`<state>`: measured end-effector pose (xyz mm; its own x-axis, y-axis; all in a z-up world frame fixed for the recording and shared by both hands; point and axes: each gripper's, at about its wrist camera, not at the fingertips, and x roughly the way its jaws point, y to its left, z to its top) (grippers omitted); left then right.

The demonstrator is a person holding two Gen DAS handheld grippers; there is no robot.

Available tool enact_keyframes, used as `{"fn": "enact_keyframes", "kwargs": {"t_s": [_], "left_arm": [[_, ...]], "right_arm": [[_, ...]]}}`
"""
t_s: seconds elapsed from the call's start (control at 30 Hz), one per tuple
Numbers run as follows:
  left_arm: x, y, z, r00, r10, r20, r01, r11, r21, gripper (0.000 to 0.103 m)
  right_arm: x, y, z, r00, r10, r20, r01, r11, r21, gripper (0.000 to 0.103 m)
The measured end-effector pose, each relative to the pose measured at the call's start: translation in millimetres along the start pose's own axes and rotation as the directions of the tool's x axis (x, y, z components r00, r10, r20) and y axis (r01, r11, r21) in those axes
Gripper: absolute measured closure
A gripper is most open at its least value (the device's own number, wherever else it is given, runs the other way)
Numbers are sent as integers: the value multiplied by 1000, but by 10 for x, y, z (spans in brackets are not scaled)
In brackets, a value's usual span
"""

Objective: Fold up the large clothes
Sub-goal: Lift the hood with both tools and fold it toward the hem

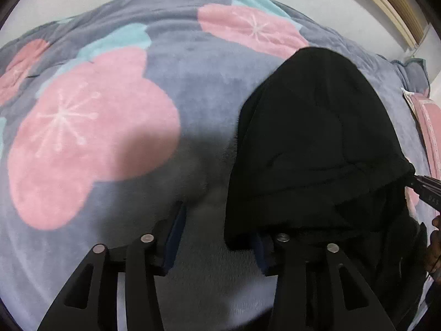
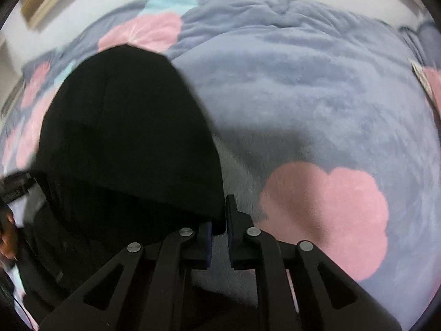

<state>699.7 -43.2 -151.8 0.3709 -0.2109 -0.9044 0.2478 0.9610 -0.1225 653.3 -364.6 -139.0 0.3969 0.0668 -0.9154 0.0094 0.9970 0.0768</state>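
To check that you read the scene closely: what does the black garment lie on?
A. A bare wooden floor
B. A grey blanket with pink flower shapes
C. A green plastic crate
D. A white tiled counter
B: the black garment is spread over a grey fleece blanket printed with large pink flower shapes, seen in both wrist views.

One black garment [image 1: 317,143], folded over on itself. One grey blanket [image 1: 206,82] under it, printed with pink flowers: four countable in the left wrist view, more cut off at the edges. Two grippers: left gripper [image 1: 217,237], right gripper [image 2: 219,220].
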Motion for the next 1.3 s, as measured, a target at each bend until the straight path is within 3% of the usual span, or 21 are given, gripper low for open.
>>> {"fn": "enact_keyframes", "kwargs": {"t_s": [0.03,0.1,0.13,0.17,0.3,0.4,0.57,0.67,0.7,0.73,0.83,0.93,1.03,1.1,1.2,1.3], "left_arm": [[-89,8,-14,1000,-6,13,6,1000,9,56],[-333,46,-66,998,-27,52,26,999,24,56],[-490,58,-102,996,-45,81,42,998,37,56],[-667,63,-134,991,-62,121,57,997,51,56],[-1057,-6,-21,966,-133,220,122,991,64,56],[-1028,-103,221,947,-205,247,201,979,42,56],[-331,-252,368,964,-236,118,237,971,9,56],[185,-177,153,982,-189,-14,188,981,-37,55],[285,-134,118,984,-173,-35,171,984,-57,45],[395,-44,80,982,-181,-48,175,979,-109,42],[321,43,87,973,-229,-23,223,964,-143,42],[67,-7,63,976,-217,36,219,973,-73,42],[-309,-13,137,957,-268,112,271,962,-18,42],[-447,-8,226,950,-282,137,284,959,9,40],[-500,-35,480,942,-306,137,302,952,52,36],[-319,-31,726,934,-347,82,343,937,62,36]], "right_arm": [[-107,-8,-1,1000,-1,6,1,1000,-20,91],[-325,-31,-6,1000,8,22,-7,999,-46,80],[-496,-35,-9,999,26,48,-23,998,-60,66],[-652,-24,3,996,39,83,-33,997,-74,59],[-1051,184,241,975,97,201,-75,991,-114,59],[-952,322,464,968,147,203,-129,987,-100,59],[-216,403,543,988,142,57,-136,986,-96,59],[291,359,362,994,99,-40,-103,990,-97,59],[401,334,315,992,108,-59,-112,990,-85,59],[465,312,274,991,120,-61,-124,990,-70,59],[435,268,293,989,143,-50,-145,988,-55,59],[252,260,351,988,144,-47,-148,985,-89,59],[-50,246,440,985,174,-3,-173,977,-127,58],[-179,222,558,979,201,20,-196,971,-133,49],[-216,209,777,979,201,36,-194,970,-143,38],[-77,176,985,975,221,15,-217,966,-139,37]]}}
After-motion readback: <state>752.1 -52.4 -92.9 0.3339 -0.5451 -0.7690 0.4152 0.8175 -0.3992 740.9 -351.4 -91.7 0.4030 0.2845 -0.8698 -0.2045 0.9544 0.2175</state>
